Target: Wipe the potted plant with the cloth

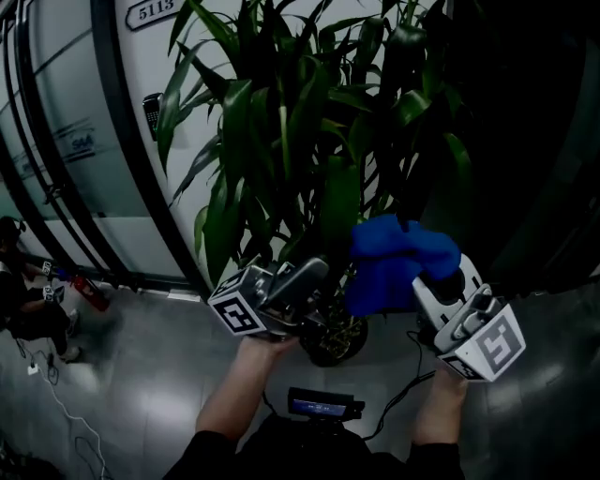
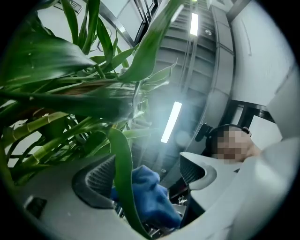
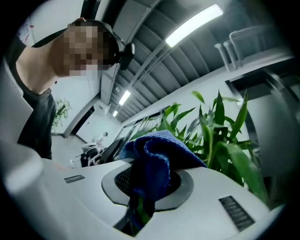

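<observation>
Your right tool (image 3: 149,183) was clamped on a bunched blue microfibre cloth (image 1: 394,258), raised by the lower leaves of the tall, green, long-leaved potted plant (image 1: 309,122). The plant stood on the grey floor (image 1: 159,361). Your left tool (image 2: 146,174) had its jaws spread wide, with one long leaf (image 2: 123,173) running between them. On the white wall behind, a small plate (image 1: 150,11) read "5113".

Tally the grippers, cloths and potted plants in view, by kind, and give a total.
Grippers: 2, the left gripper with jaws apart and the right gripper
Cloths: 1, the blue cloth, clamped in the right gripper
Potted plants: 1, the potted plant
Total: 4
</observation>
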### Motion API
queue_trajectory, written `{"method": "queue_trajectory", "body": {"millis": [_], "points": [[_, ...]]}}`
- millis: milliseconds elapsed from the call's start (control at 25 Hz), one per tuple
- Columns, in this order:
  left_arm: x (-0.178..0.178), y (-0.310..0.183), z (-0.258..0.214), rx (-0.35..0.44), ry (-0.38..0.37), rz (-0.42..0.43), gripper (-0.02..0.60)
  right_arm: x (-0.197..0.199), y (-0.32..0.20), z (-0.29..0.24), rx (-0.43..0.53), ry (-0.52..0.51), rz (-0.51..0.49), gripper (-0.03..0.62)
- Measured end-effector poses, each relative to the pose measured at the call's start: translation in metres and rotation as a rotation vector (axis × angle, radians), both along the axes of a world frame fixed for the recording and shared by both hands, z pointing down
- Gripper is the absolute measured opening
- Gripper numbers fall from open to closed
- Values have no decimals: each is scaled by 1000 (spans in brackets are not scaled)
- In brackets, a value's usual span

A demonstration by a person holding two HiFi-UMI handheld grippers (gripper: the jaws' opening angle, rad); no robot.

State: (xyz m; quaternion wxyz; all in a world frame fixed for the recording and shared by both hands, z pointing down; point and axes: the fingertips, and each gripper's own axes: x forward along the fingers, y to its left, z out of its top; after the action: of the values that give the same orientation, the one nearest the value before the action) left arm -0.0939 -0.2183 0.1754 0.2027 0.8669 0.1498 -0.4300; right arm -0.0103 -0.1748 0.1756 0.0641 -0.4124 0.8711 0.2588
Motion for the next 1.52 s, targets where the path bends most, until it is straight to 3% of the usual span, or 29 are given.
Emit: {"method": "queue_trajectory", "body": {"millis": [160,440,760,1040,1240,1520], "points": [[-3,8,0,-4,18,10,425,18,6,-41,111,-120,16,71],[-2,18,5,-25,19,9,425,-10,-21,-60,96,-120,-42,72],[6,12,6,-62,22,5,425,-47,-60,-10,-57,38,-80,72],[11,8,0,-87,28,-22,425,-53,-49,9,-92,88,-100,72],[9,6,-8,-102,46,-20,425,-53,-38,40,-175,198,-76,72],[9,6,-9,-100,50,-28,425,-56,-22,65,-214,265,-103,72]]}}
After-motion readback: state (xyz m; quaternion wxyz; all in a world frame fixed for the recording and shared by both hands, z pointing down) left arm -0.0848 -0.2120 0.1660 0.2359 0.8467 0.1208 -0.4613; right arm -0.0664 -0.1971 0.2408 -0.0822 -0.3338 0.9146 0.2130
